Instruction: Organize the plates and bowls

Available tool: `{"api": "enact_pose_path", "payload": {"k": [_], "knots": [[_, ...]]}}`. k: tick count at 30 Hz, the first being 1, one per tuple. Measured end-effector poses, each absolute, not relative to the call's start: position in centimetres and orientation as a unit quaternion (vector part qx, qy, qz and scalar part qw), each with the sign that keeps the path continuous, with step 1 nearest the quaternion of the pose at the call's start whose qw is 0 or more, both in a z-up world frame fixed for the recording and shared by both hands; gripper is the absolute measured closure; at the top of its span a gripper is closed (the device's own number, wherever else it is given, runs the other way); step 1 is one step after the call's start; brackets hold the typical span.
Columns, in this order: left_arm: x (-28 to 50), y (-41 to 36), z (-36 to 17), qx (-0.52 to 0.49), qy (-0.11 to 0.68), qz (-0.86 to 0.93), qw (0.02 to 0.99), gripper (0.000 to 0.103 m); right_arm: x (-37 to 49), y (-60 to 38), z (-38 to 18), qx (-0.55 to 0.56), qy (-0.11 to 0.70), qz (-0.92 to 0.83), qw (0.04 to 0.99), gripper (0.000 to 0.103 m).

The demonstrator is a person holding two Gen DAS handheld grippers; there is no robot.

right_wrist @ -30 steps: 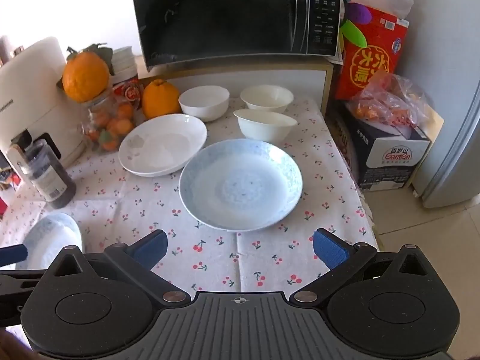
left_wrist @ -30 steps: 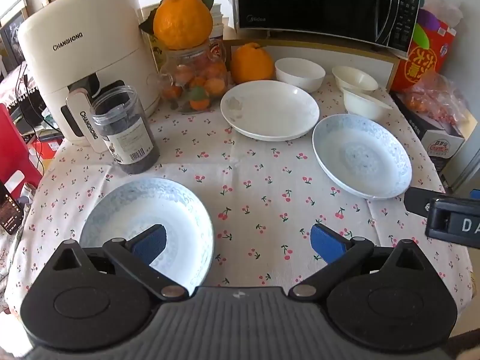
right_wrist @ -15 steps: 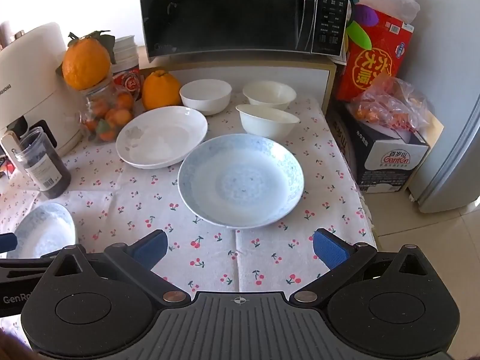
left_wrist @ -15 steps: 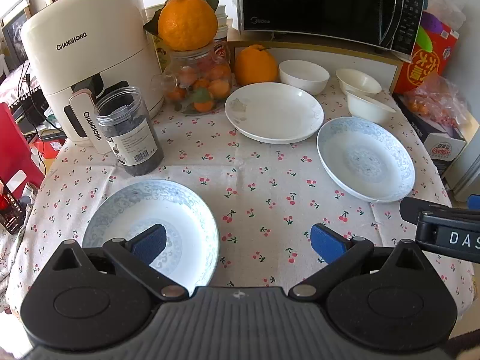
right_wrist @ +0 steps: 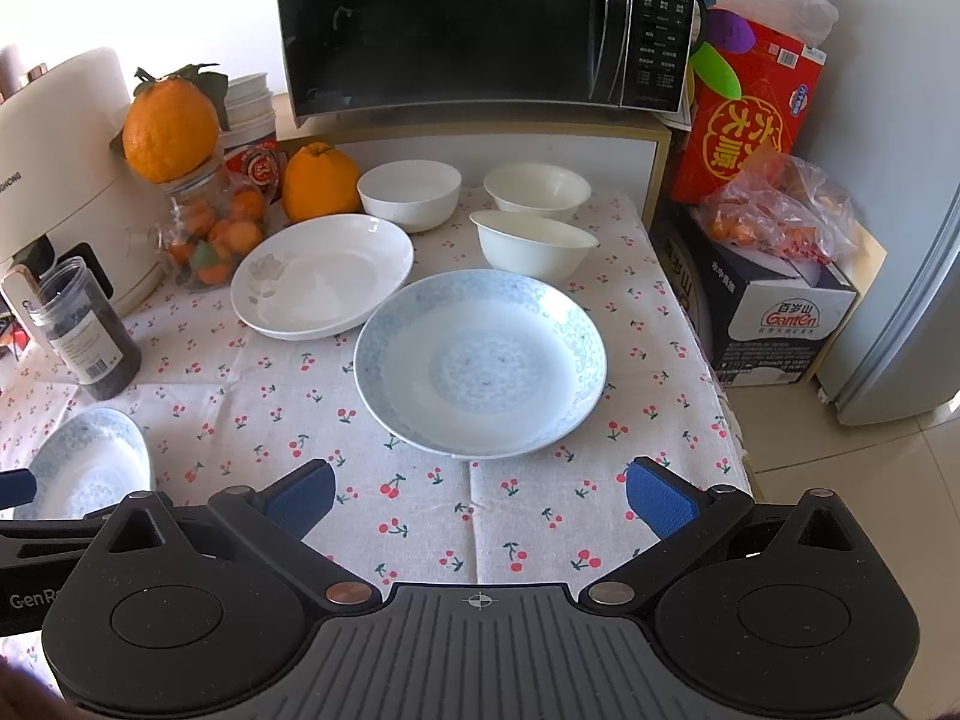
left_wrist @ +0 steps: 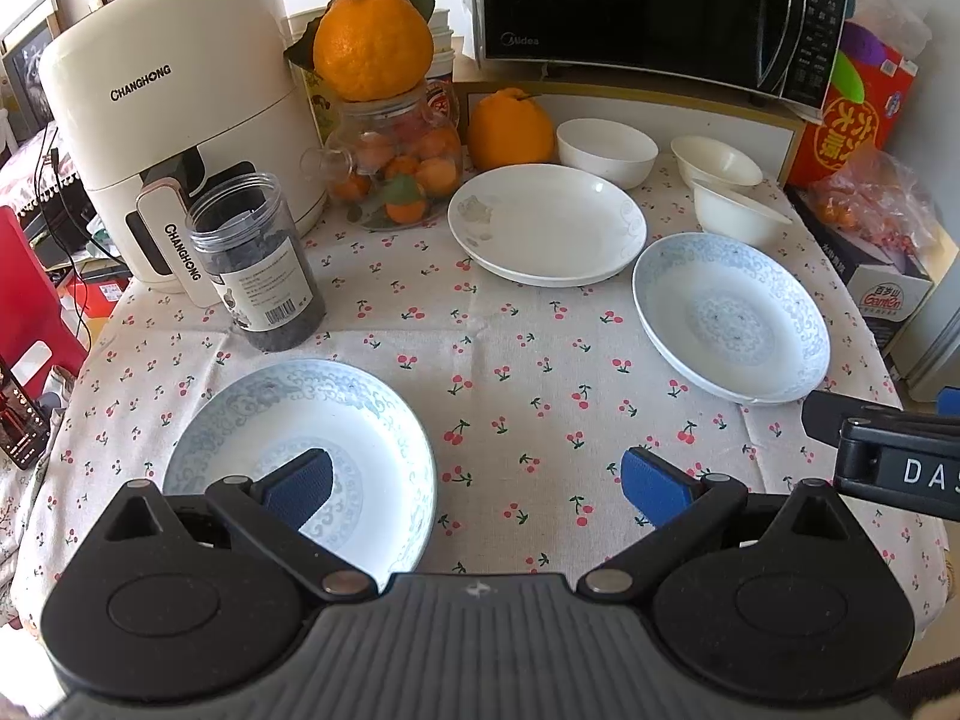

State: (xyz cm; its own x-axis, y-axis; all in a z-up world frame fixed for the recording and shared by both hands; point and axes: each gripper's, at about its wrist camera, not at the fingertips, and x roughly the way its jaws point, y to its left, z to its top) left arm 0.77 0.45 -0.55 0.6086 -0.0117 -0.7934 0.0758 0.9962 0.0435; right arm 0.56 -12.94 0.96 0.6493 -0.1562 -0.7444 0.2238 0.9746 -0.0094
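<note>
Change since a second ago: both grippers have drawn back a little from the table, so the dishes sit slightly further off in each view; no dish has shifted.
Left gripper (left_wrist: 474, 483): fingers spread wide, holding nothing, hovering with its left pad over the near blue-patterned plate (left_wrist: 336, 420).
Right gripper (right_wrist: 480, 495): fingers likewise spread and empty, facing the second blue-patterned plate (right_wrist: 480, 363) from its near edge.
Plates: the two patterned ones lie well apart on the cherry-print tablecloth (left_wrist: 504, 348); a plain white plate (right_wrist: 321, 276) sits just beside the second one.
Bowls: three white bowls (right_wrist: 534, 243) stand apart at the back, under the microwave (right_wrist: 486, 24).
Step in hand: probably reaching for a first plate to stack; nothing is stacked yet.
Doing it well: come in low at a rim, one pad under and one over the lip, clamp firmly because glazed ware slips, then lift level.
Hard to make out: the near rim of the left plate is hidden behind the gripper body; whether the white plate touches its neighbour cannot be told.
</note>
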Motion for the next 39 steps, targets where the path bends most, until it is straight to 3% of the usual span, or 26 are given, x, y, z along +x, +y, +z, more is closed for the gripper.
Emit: {"api": "enact_pose_path", "payload": {"k": [39], "knots": [[0.40, 0.17, -0.49, 0.038, 0.438, -0.026, 0.898, 0.000, 0.75, -12.99, 0.93, 0.042, 0.406, -0.106, 0.907, 0.000]]}}
